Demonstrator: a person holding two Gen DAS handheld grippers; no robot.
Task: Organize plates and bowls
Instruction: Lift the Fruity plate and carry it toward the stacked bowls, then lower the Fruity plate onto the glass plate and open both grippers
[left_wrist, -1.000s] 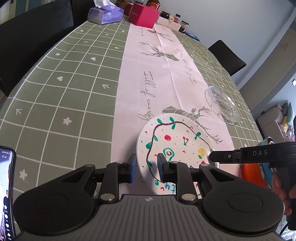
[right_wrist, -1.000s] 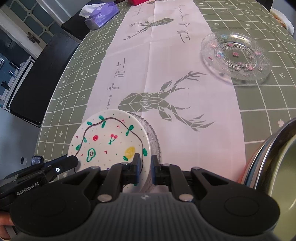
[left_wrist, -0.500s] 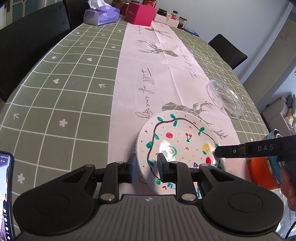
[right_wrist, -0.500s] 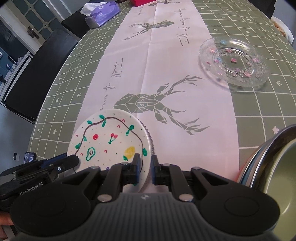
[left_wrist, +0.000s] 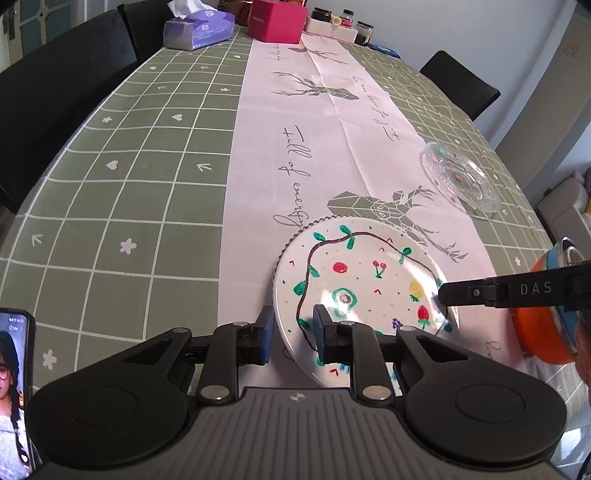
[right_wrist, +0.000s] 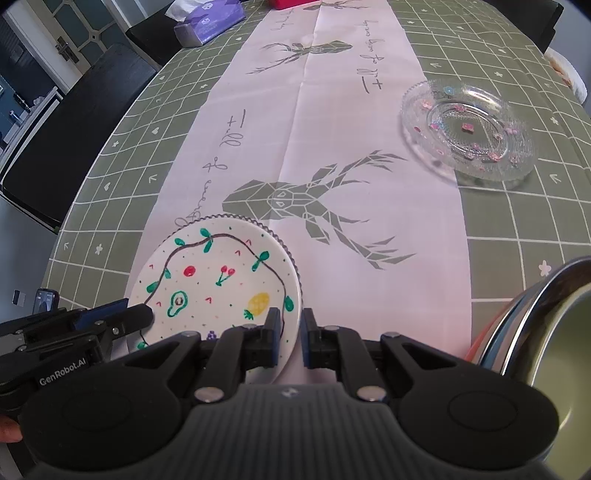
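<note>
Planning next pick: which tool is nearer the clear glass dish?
Right. The right tool straddles the painted white plate's edge on the clear glass dish's side; the left tool straddles the plate's opposite edge, farther away.

Our left gripper (left_wrist: 293, 334) and right gripper (right_wrist: 289, 338) sit low at the table's near edge, fingers level, jaws narrowly parted, each straddling a rim from opposite sides.

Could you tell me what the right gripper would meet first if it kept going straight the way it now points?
Probably nothing new: the right gripper already straddles the painted plate's rim. Beyond that lies bare runner; the glass dish sits off right.
</note>
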